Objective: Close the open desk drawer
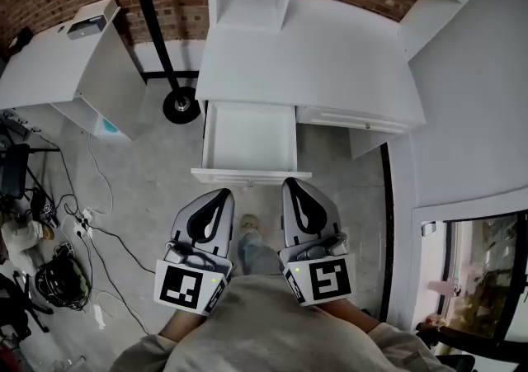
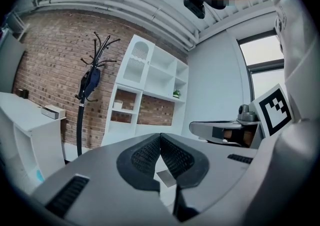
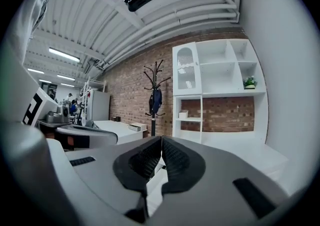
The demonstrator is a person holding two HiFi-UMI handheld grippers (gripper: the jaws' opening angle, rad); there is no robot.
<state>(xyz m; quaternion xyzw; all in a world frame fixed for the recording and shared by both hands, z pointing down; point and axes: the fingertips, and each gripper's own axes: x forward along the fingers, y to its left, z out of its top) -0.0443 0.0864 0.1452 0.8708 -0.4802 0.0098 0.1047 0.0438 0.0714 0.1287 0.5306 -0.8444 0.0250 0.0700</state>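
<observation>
Left gripper (image 1: pixel 219 194) and right gripper (image 1: pixel 290 185), fingers together and empty, hover before the open drawer (image 1: pixel 252 174); next, push its front under the bench (image 1: pixel 313 57).

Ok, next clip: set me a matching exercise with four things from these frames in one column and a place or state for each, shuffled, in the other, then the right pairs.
Things
1. desk drawer
2. coat stand
3. left gripper
4. potted plant

Place or state
a. high on the white shelf unit
b. pulled out, nothing visible inside
c. jaws together, nothing between them
d. on the floor, left of the desk

Pairs: 1-b, 2-d, 3-c, 4-a
</observation>
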